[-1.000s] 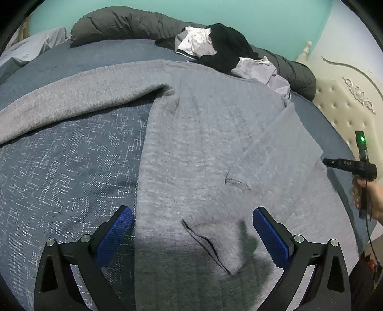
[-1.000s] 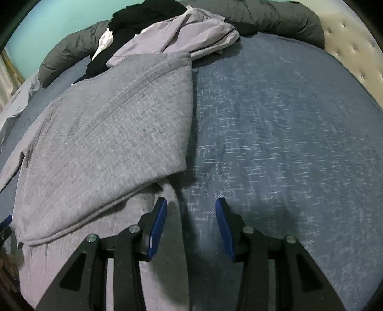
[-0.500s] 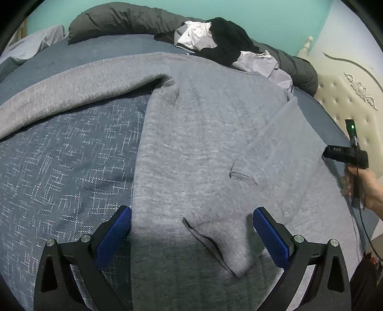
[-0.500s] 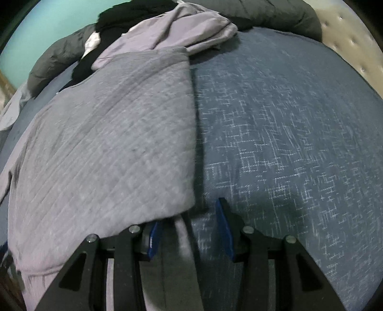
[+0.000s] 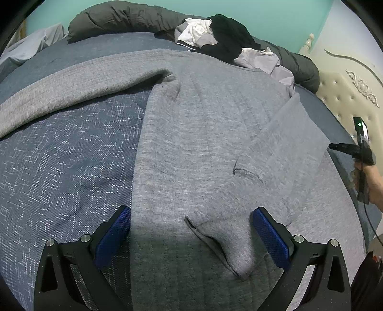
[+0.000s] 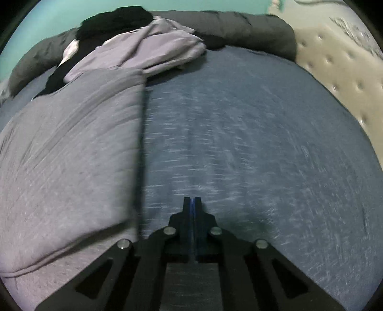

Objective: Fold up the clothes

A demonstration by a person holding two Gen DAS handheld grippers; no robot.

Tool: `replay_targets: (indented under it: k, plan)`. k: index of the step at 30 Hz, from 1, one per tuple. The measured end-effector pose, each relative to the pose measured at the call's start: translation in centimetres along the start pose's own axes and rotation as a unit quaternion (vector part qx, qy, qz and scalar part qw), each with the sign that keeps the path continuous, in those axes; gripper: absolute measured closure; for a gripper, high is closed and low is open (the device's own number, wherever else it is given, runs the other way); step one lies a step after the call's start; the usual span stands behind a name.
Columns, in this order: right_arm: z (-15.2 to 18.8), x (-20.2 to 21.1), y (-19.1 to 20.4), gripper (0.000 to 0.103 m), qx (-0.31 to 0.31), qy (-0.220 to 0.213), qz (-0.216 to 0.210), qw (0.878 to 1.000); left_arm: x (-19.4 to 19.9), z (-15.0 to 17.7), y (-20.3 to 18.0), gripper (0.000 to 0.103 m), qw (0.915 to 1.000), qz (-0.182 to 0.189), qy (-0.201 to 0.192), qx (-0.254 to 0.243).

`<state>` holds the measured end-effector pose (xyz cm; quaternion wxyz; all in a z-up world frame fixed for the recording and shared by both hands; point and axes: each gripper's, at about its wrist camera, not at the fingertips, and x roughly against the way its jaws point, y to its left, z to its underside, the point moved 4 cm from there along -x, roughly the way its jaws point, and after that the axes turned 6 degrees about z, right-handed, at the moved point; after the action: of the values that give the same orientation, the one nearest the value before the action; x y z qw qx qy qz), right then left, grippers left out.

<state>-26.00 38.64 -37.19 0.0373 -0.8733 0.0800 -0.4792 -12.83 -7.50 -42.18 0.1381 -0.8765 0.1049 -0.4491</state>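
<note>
A grey knit sweater lies spread on the blue bedspread, with one sleeve stretched out to the left and the other folded across the body. My left gripper hangs open just above the sweater's near part, its blue pads on either side of a loose grey fold. In the right wrist view the sweater fills the left half. My right gripper is shut with nothing in it, over bare bedspread just right of the sweater's edge.
A heap of other clothes, black, white and pale lilac, lies at the far side against a dark grey duvet roll. A cream tufted headboard bounds the right. A hand holds the right gripper at the right edge.
The right gripper's jaws have closed, and it has slid right, off the sweater's edge onto bare bedspread. The left gripper has hardly moved and stays open.
</note>
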Motion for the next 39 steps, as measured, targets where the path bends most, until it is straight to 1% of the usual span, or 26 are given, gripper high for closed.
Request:
replay_targets:
  k: [2, 6, 7, 10, 11, 14, 16, 18, 20, 25, 28, 30, 31, 35, 37, 39]
  plan:
    - [0.1, 0.4, -0.3, 0.102, 0.004, 0.001, -0.032, 0.999, 0.0, 0.0, 0.1, 0.000, 1.0000, 0.000, 0.001, 0.000]
    - [0.8, 1.5, 1.2, 0.101, 0.022, 0.012, -0.097, 0.995, 0.0, 0.0, 0.1, 0.000, 1.0000, 0.000, 0.001, -0.001]
    - [1.0, 1.8, 1.5, 0.098, 0.026, 0.012, -0.105, 0.994, 0.1, 0.0, 0.1, 0.000, 1.0000, 0.000, 0.001, -0.001]
    - [1.4, 2.2, 2.2, 0.080, 0.033, 0.016, -0.120, 0.992, 0.1, 0.1, 0.1, 0.000, 1.0000, 0.000, 0.002, -0.001]
    - [1.4, 2.0, 2.7, 0.078, 0.032, 0.019, -0.126, 0.991, 0.1, 0.1, 0.1, 0.000, 1.0000, 0.000, 0.002, -0.001]
    - [1.2, 1.5, 3.8, 0.076, 0.033, 0.023, -0.136, 0.990, 0.0, 0.1, 0.1, 0.000, 1.0000, -0.001, 0.003, -0.002]
    - [1.1, 1.1, 4.5, 0.076, 0.039, 0.022, -0.127, 0.991, 0.0, 0.1, 0.1, 0.000, 1.0000, -0.001, 0.003, -0.002]
    - [1.3, 0.7, 4.8, 0.076, 0.046, 0.015, -0.093, 0.995, 0.0, 0.1, 0.2, 0.000, 1.0000, 0.000, 0.003, -0.002]
    - [0.9, 0.2, 4.6, 0.076, 0.040, 0.012, -0.068, 0.997, 0.0, 0.2, 0.2, 0.000, 1.0000, 0.000, 0.004, -0.002]
    - [0.2, 0.2, 4.5, 0.076, 0.047, -0.002, -0.027, 0.999, -0.1, 0.1, 0.2, 0.000, 1.0000, -0.001, 0.008, -0.003]
    - [0.2, 0.4, 3.3, 0.095, 0.043, -0.007, 0.014, 0.999, -0.1, 0.2, 0.1, 0.000, 0.9999, -0.001, 0.010, -0.004]
    - [0.1, 0.3, 1.5, 0.095, 0.012, 0.002, 0.019, 1.000, -0.1, 0.1, 0.1, 0.000, 0.9999, 0.000, 0.010, -0.003]
    - [0.1, 0.4, 0.7, 0.095, -0.004, 0.005, 0.013, 1.000, -0.1, 0.1, 0.1, 0.000, 0.9999, 0.000, 0.010, -0.003]
    - [-0.1, 3.1, 0.0, 0.095, -0.032, -0.022, -0.055, 0.998, 0.2, -0.1, 0.2, 0.000, 0.9999, 0.007, 0.007, 0.005]
    - [-0.2, 4.4, 1.2, 0.095, -0.021, -0.031, -0.086, 0.996, 0.8, -0.5, 0.4, 0.000, 0.9997, 0.016, 0.002, 0.017]
    - [-0.2, 5.4, 3.2, 0.095, 0.004, -0.032, -0.115, 0.993, 2.1, -0.9, 0.8, 0.000, 0.9997, 0.010, -0.011, 0.020]
